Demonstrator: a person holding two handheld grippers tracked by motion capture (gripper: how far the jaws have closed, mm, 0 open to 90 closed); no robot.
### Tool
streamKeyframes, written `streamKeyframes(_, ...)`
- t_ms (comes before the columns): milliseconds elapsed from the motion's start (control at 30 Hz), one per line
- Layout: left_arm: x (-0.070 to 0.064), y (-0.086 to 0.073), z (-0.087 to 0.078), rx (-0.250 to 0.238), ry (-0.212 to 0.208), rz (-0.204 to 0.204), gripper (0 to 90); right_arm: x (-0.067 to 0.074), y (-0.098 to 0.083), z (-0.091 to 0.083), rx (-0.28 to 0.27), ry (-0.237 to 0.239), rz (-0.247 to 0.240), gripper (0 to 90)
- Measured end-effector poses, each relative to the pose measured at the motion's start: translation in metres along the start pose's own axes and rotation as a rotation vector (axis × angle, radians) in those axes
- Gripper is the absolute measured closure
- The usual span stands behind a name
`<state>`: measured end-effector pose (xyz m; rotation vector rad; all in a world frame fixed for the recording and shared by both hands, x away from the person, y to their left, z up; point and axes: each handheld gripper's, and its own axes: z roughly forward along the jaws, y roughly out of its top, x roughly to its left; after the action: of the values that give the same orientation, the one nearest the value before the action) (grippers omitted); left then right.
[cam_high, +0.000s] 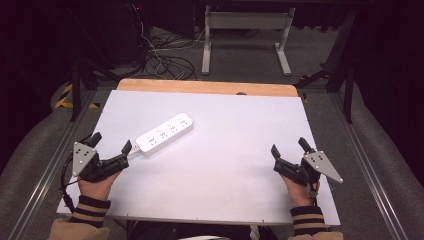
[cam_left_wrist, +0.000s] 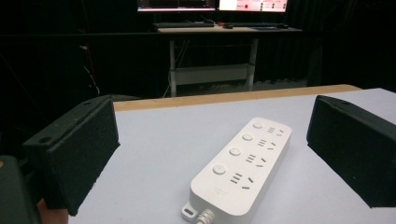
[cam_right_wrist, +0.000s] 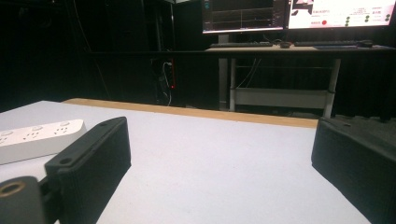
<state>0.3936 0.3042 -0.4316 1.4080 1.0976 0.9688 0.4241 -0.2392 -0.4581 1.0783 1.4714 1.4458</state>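
On the table (cam_high: 215, 165), your wide-open, empty left gripper (cam_high: 111, 148) faces the power strip (cam_high: 164, 133); straddle its near end squarely before closing the fingers.

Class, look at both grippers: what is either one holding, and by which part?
Nothing is held. The left gripper and right gripper are open; the power strip lies untouched on the table.

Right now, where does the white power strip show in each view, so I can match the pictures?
High view: the white power strip lies slanted on the table's left half, just ahead of the open left gripper.
Left gripper view: it lies low and centre, between the open jaws, cable end nearest.
Right gripper view: its end shows at the left edge, behind the left jaw.
Shared landmark: the table's wooden far edge.
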Motion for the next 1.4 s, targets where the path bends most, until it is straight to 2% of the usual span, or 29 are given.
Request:
streamKeyframes(167,0.0,0.002,0.0,0.005,-0.024,-0.001,4.6,0.001,0.0,0.0,0.003,0.004,-0.003,5.2)
streamKeyframes(233,-0.001,0.004,0.001,0.026,-0.031,-0.001,5.5,0.001,0.0,0.0,0.005,0.004,0.0,5.2)
streamKeyframes(400,-0.002,0.006,0.0,0.035,-0.035,0.001,6.6,0.001,0.0,-0.001,0.006,0.003,0.001,5.2)
streamKeyframes(533,-0.002,0.007,0.0,0.052,-0.04,0.006,12.9,0.001,0.0,-0.001,0.007,0.005,-0.002,5.2)
streamKeyframes(600,0.0,0.008,-0.002,0.039,-0.06,0.005,29.8,0.001,0.0,-0.001,0.01,0.007,-0.01,5.5)
streamKeyframes(633,0.0,0.008,-0.002,0.039,-0.06,0.005,36.1,0.001,0.0,-0.001,0.011,0.009,-0.009,5.5)
streamKeyframes(700,0.002,0.009,-0.002,0.046,-0.089,0.004,54.6,0.001,0.0,-0.001,0.01,0.011,-0.009,5.6)
streamKeyframes(733,0.004,0.01,-0.001,0.061,-0.092,-0.003,58.6,0.002,0.0,-0.001,0.012,0.013,-0.007,5.6)
streamKeyframes(867,0.009,0.014,0.008,0.109,-0.066,0.012,78.5,0.002,-0.001,-0.001,0.014,0.016,-0.005,5.7)
streamKeyframes(933,0.01,0.015,0.01,0.113,-0.06,0.022,89.7,0.002,-0.001,-0.001,0.016,0.014,-0.005,5.8)
streamKeyframes(967,0.011,0.017,0.013,0.114,-0.059,0.024,89.9,0.002,-0.001,-0.001,0.016,0.016,-0.005,5.8)
streamKeyframes(1033,0.011,0.022,0.021,0.147,-0.069,0.047,90.0,0.003,-0.001,-0.001,0.016,0.017,-0.005,5.9)
streamKeyframes(1100,0.003,0.026,0.029,0.18,-0.064,0.128,90.0,0.003,-0.001,0.0,0.017,0.02,-0.004,6.2)
streamKeyframes(1133,-0.001,0.028,0.035,0.203,-0.066,0.153,90.0,0.003,-0.001,0.0,0.018,0.021,-0.004,6.3)
streamKeyframes(1167,-0.005,0.032,0.049,0.267,-0.088,0.192,90.0,0.003,-0.001,0.0,0.018,0.022,-0.005,6.3)
streamKeyframes(1200,-0.005,0.032,0.049,0.267,-0.088,0.192,90.0,0.003,-0.001,0.0,0.018,0.022,-0.005,6.5)
streamKeyframes(1233,-0.008,0.034,0.067,0.344,-0.104,0.209,90.0,0.003,-0.001,0.0,0.019,0.022,-0.005,6.7)
streamKeyframes(1300,-0.009,0.037,0.087,0.456,-0.114,0.225,90.0,0.003,-0.001,0.0,0.02,0.025,-0.003,7.5)
streamKeyframes(1400,-0.012,0.039,0.111,0.595,-0.131,0.272,90.0,0.003,-0.001,0.0,0.026,0.031,-0.003,8.1)
